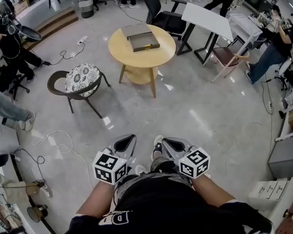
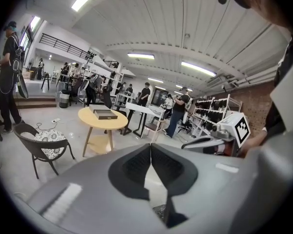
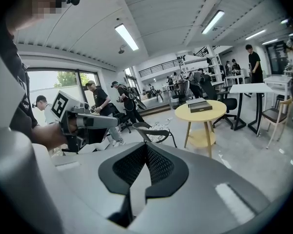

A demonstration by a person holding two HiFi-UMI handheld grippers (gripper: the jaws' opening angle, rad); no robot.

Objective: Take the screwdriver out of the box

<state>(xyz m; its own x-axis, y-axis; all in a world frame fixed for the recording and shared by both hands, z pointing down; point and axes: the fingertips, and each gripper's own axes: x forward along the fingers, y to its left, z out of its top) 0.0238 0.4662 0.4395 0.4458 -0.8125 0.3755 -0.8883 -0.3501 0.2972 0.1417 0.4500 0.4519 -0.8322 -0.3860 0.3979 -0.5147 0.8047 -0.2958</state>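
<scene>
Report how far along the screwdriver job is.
Nothing looks done: the box sits on the round table across the floor, no screwdriver showing. In hand: nothing; left gripper and right gripper are shut and empty. Left: walk over, reach the box, take out the screwdriver.

Wears a black short-sleeved shirt (image 1: pixel 161 199), with white lettering (image 1: pixel 119 218) near its hem at 7 o'clock in the head view. Shod in a pale sneaker (image 1: pixel 157 146) with dark trim, seen past the shirt at 12 o'clock.

Left gripper (image 1: pixel 128 138) and right gripper (image 1: pixel 169 141) built alike: smooth pale-grey shells tapering to a point, lined inside with black pads (image 2: pixel 136 165) of fine mesh texture. Topped at the rear by a left marker cube (image 1: pixel 110 167) and a right marker cube (image 1: pixel 194 162), white with black squares.

Marked with a pale ribbed strip (image 2: pixel 61 204) at 8 o'clock in the left gripper view, and a like strip at 4 o'clock in the right gripper view.
</scene>
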